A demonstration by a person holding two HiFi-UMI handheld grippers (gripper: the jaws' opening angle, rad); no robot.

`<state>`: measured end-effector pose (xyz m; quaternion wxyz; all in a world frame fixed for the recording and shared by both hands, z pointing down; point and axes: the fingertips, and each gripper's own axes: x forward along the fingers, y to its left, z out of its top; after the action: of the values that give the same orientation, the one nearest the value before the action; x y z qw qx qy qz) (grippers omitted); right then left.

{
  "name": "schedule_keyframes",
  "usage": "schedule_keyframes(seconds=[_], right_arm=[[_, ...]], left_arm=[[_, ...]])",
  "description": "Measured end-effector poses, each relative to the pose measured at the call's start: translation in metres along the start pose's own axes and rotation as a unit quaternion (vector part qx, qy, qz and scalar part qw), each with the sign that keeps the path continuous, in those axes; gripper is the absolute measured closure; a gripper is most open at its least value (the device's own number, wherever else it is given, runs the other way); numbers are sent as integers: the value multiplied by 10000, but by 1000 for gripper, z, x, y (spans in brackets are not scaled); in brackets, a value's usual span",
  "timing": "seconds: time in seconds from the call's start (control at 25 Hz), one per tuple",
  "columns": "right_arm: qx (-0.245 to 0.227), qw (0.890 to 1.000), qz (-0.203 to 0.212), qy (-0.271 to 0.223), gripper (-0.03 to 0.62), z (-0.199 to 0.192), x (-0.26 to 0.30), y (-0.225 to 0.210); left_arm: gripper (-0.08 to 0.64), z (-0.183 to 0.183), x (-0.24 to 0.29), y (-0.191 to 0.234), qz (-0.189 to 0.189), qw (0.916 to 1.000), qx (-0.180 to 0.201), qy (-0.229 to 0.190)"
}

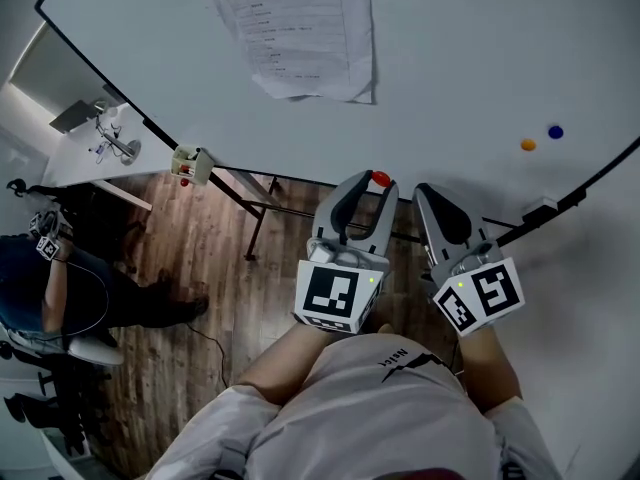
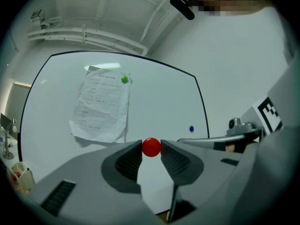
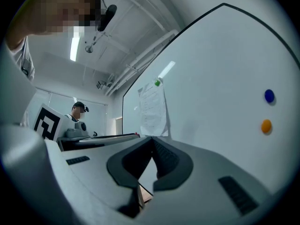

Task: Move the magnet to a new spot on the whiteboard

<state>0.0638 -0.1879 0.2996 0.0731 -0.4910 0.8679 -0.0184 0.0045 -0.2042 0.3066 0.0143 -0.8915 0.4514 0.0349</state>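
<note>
A small red magnet is pinched between the tips of my left gripper, which is shut on it and held off the whiteboard. In the head view the red magnet shows at the left gripper, near the whiteboard's lower edge. My right gripper sits just to its right, its jaws together with nothing between them. A blue magnet and an orange magnet stick to the board on the right. A green magnet pins a printed sheet.
The printed sheet hangs at the board's upper middle. A small box of markers sits at the board's lower left rim. Beyond it are a white desk, a seated person and wooden floor.
</note>
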Motion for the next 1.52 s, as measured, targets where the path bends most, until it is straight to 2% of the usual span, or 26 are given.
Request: schedule_keyframes(seconds=[0.28, 0.88, 1.52], right_arm=[[-15, 9995, -299, -38, 578, 3, -7, -17], [-46, 9922, -1244, -98, 578, 10, -43, -79], [85, 9861, -1649, -187, 578, 8, -58, -127]], left_arm=[[428, 6, 21, -15, -340, 9994, 58, -72], [428, 2, 82, -67, -1078, 9941, 47, -91], [428, -14, 132, -92, -1193, 9928, 60, 34]])
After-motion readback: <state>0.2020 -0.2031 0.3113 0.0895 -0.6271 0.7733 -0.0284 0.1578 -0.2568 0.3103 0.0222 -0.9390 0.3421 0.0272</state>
